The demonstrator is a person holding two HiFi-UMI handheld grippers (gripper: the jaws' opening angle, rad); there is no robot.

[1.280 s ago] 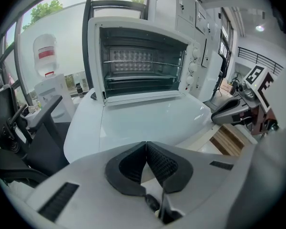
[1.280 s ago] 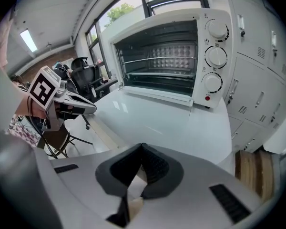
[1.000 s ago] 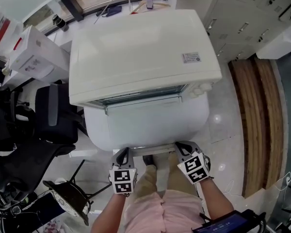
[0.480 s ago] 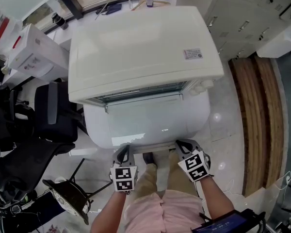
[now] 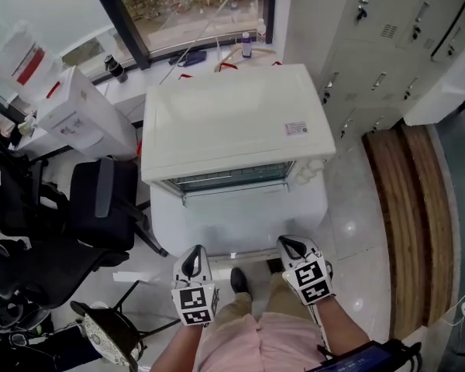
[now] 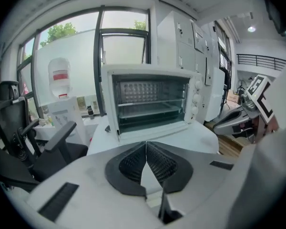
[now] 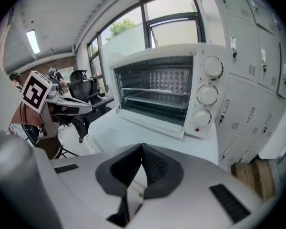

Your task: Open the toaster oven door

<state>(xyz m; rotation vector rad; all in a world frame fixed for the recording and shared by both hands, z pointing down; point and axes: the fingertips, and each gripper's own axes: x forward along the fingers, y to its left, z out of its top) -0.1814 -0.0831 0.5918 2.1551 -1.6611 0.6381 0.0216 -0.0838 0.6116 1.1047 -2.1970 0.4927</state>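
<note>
Two-handed, nothing held. Head view: looks down on toaster oven [image 5: 232, 115] standing on bench [image 5: 240, 225], left hand-held gripper [image 5: 192, 259] and right hand-held gripper [image 5: 291, 245] by front edge. Left gripper view: pressed together, empty; racks [image 6: 150, 109] exposed. Right gripper view: likewise together; door [image 7: 150, 122] seemingly folded down. Probably light, stiff-hinged, fragile glass; best gripped at free-edge handle.

Colour inventory, as you see it:
- Toaster oven [image 5: 236, 118]: cream-white, dark inside.
- Desk [image 7: 105, 130]: white.
- Your left gripper [image 5: 192, 256] and right gripper [image 5: 289, 244]: grey, with black-and-white square markers.
- Fingers [image 6: 131, 163]: black, ribbed.
- Chair [image 5: 101, 200]: black.
- Your shorts [image 5: 248, 347]: pink.
- Floor boards [image 5: 418, 200]: brown.
</note>
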